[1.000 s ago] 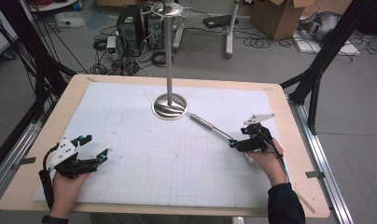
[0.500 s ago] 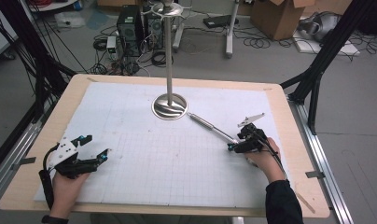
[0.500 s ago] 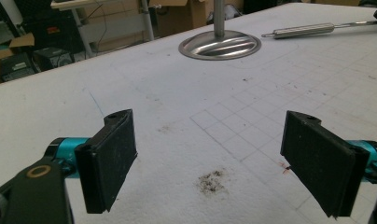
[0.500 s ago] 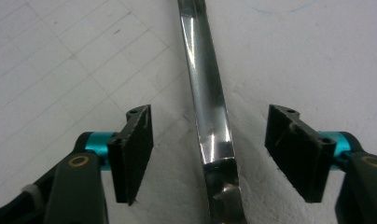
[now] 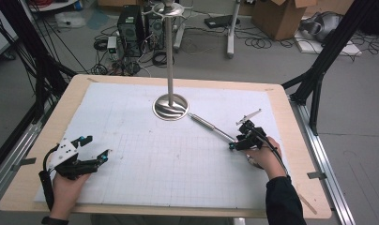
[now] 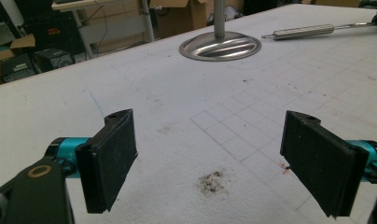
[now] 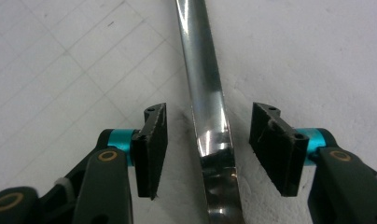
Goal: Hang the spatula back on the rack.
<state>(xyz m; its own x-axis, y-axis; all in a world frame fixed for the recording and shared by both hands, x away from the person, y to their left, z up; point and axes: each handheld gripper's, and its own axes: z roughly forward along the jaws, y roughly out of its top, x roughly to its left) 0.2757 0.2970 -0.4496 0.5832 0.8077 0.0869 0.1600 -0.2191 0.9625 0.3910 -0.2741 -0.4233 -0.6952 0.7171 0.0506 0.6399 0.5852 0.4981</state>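
Table (image 5: 291, 154): a pale wooden top covered by a white gridded mat (image 5: 169, 154), seen from above; two hands reach in from the near edge.

Stand (image 5: 170, 106): a round, shiny metal base at the far middle of the mat, with a thin upright pole rising from it to a small disc at the top.

Rod (image 5: 211, 126): a slim metal bar lying flat on the mat, running diagonally from just beside the stand's base toward the near right (its far part is thicker and ribbed, its near part smooth and flattened).

Right gripper (image 5: 235, 144): held in the right hand (image 5: 262, 157) at the rod's near end. In the right gripper view the gripper (image 7: 207, 149) has its black jaws parted to a middling width on either side of the rod (image 7: 207, 116), a clear gap showing on each side, neither pad touching the metal.

Left gripper (image 5: 96, 151): held in the left hand (image 5: 68, 187) at the near left of the mat, well apart from the stand and rod. In its own view the gripper (image 6: 210, 158) has its jaws spread wide over bare mat, nothing between them; a small dark smudge (image 6: 212, 182) marks the mat between them.

Background: grey floor with cables, computer towers and cardboard boxes beyond the table.
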